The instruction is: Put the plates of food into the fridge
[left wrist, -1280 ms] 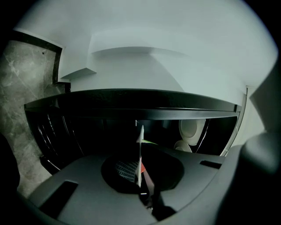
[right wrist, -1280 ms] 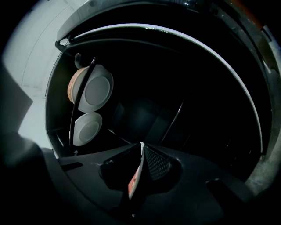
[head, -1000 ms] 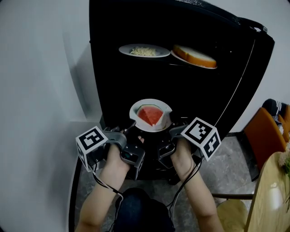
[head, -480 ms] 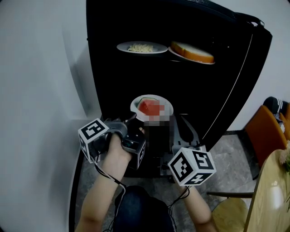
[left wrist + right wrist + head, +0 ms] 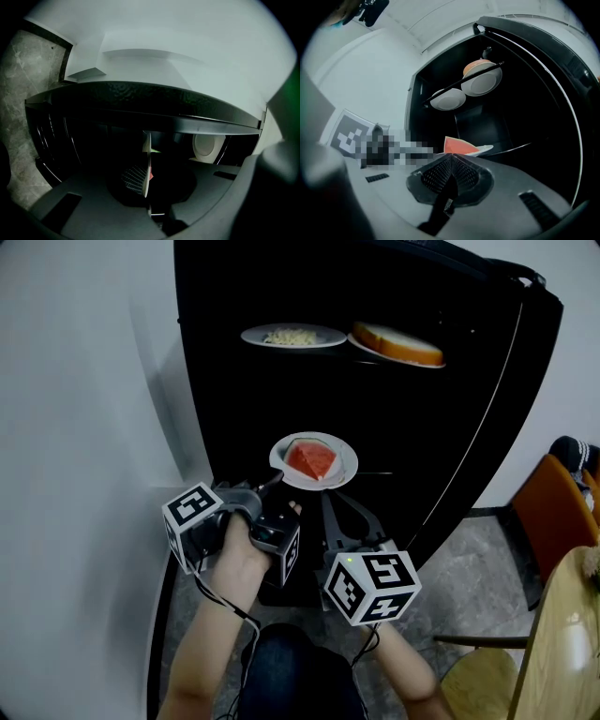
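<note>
1. Red wedge of watermelon (image 5: 312, 460) on a round white plate (image 5: 345, 468); flesh bright, paler rind along the edge facing into the fridge (image 5: 234, 409)
2. Plate level, at the open front of the fridge, in its lower half, well under the upper shelf; from the right gripper view, shallow with a thin rim, the wedge standing up from it as a low triangle
3. Cannot tell whether resting on the fridge's lower shelf or hanging just over it
4. Left gripper (image 5: 275, 484) clamped on the plate's rim, on the side toward the fridge's left wall; in the left gripper view, rim edge-on between the two pads, jaws pinched to a narrow slit around it
5. Right gripper (image 5: 451, 171) empty, jaws closed pad against pad, held below and in front of the plate, outside the fridge, not touching the plate
6. On the fridge's upper shelf, two more white plates side by side, close but apart: first plate (image 5: 255, 335) nearer the fridge's left wall, heaped with pale shreds (image 5: 293, 336); second plate (image 5: 367, 351) nearer the door side, under a thick slice of bread (image 5: 401, 343) with golden crust and pale crumb
7. Fridge black inside and out, door (image 5: 502, 418) swung open on its right side
</note>
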`<state>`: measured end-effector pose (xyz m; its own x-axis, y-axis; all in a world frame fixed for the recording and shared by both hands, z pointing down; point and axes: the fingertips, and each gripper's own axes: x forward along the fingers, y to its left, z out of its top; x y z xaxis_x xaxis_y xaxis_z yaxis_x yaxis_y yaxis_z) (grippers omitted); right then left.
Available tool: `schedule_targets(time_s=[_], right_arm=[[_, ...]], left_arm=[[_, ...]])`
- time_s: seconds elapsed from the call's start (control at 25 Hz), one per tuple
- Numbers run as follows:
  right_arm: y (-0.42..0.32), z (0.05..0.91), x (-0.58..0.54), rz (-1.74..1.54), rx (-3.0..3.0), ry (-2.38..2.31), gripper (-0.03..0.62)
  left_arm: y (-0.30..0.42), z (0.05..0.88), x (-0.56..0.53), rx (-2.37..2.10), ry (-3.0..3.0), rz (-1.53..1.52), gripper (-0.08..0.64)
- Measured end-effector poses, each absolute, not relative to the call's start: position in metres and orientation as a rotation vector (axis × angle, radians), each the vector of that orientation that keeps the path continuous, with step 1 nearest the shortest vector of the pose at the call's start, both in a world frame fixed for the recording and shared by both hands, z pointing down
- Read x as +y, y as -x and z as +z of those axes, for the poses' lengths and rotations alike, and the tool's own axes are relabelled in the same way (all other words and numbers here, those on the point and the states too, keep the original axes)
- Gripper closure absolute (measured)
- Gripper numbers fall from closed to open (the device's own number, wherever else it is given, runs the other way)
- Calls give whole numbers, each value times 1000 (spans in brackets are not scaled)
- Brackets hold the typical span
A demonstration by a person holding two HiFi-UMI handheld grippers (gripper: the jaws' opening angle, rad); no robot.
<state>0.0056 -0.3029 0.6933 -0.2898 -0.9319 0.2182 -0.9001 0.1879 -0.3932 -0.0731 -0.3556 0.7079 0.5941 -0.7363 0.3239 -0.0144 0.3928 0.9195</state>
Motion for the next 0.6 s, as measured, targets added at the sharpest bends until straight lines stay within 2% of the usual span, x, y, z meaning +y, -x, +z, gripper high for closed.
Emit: schedule_targets(time_s=[0.6], right_arm=[[-11, 700, -350, -786, 2319, 1849, 577]], left_arm=[[98, 679, -343, -812, -1375, -536, 540]])
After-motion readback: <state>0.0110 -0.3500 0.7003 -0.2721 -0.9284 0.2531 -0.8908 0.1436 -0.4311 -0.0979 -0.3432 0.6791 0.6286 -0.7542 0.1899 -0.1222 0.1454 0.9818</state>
